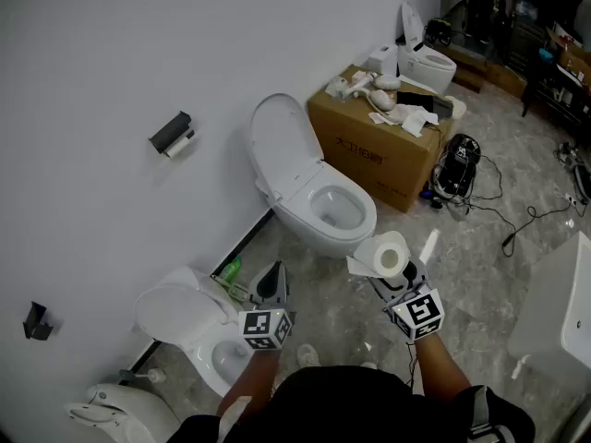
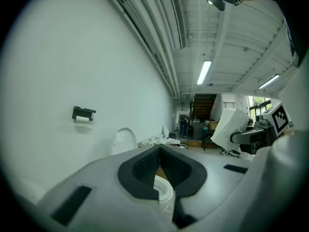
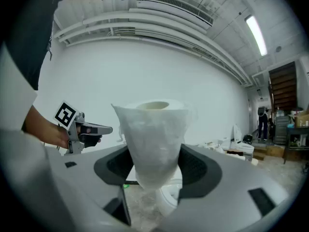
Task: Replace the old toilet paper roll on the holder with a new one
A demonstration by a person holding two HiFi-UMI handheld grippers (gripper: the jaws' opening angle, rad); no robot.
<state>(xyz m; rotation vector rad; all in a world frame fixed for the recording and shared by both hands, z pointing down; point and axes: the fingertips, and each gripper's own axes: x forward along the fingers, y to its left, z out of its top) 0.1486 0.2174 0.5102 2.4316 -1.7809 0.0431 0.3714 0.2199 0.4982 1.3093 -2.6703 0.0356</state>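
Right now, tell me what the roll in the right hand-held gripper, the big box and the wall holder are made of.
Toilet paper roll: soft white tissue, matte, with a loose flap. Cardboard box: dull tan board, printed side. Wall holder: dark, matte; metal or plastic, too small to tell.

We look steeply down from the head; both gripper views run level, close along their jaws; head and left gripper views share the wall holder [image 1: 172, 134].

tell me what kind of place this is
Likely a bathroom-fixture showroom or test space, not a home bathroom: several toilets line one wall, which carries a toilet paper holder, and a cardboard box stands nearby.
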